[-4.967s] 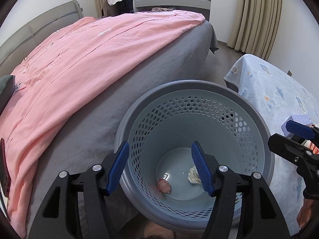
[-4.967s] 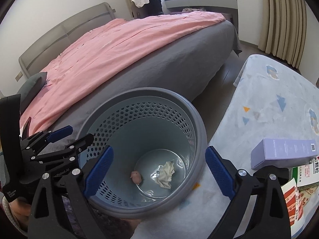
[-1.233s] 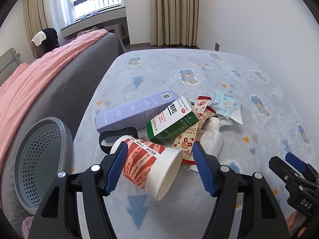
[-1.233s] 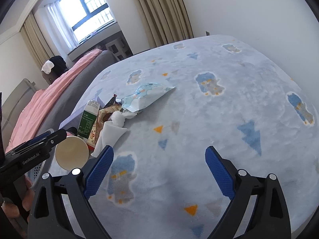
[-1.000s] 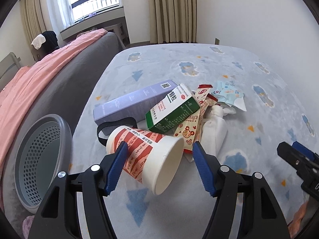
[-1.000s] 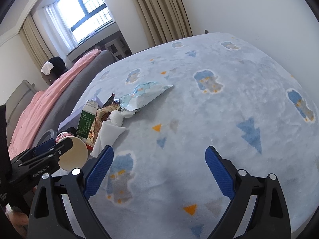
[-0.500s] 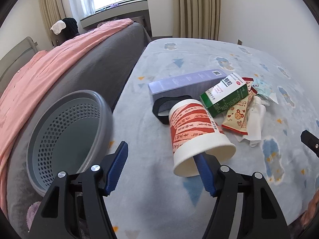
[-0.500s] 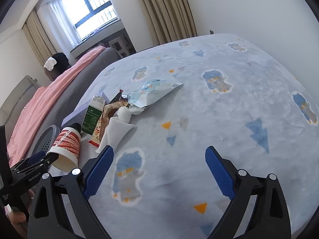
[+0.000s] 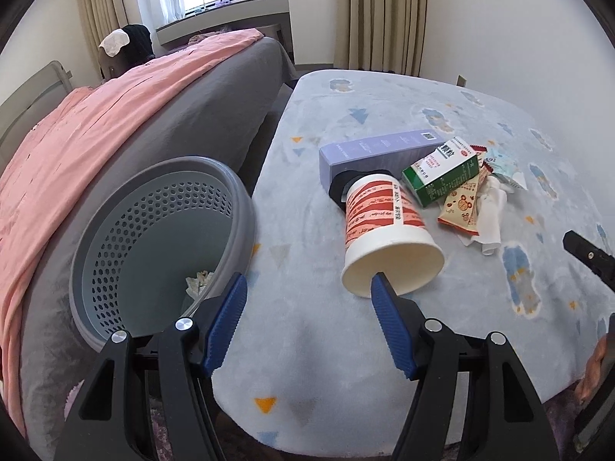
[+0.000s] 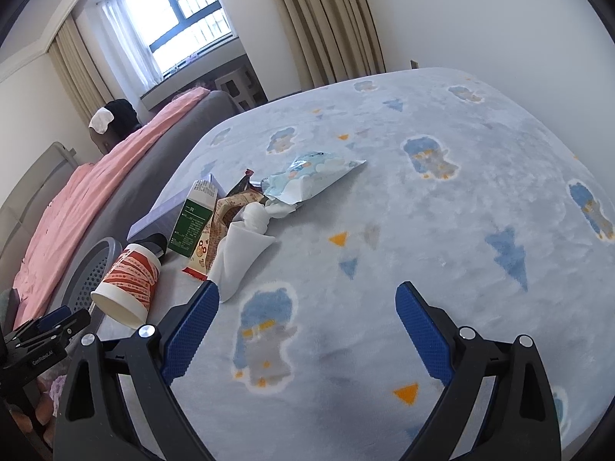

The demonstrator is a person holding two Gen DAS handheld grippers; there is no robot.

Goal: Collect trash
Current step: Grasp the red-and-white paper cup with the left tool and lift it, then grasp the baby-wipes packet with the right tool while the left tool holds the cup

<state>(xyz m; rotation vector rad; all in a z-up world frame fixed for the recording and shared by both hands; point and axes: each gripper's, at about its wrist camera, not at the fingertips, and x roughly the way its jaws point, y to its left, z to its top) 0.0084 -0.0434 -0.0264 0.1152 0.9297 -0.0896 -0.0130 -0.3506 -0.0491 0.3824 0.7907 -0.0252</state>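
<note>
Left wrist: crumpled tissue in basket

Pink bedspread over a grey bed, beige curtains, bright barred window, white walls

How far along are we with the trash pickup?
Done: crumpled paper lies in the basket. In hand: nothing clamped; both tongs open, the left tongs beside the paper cup, right tongs empty. Left: cup, purple box, green carton, wrappers, tissue, blue pouch.
</note>
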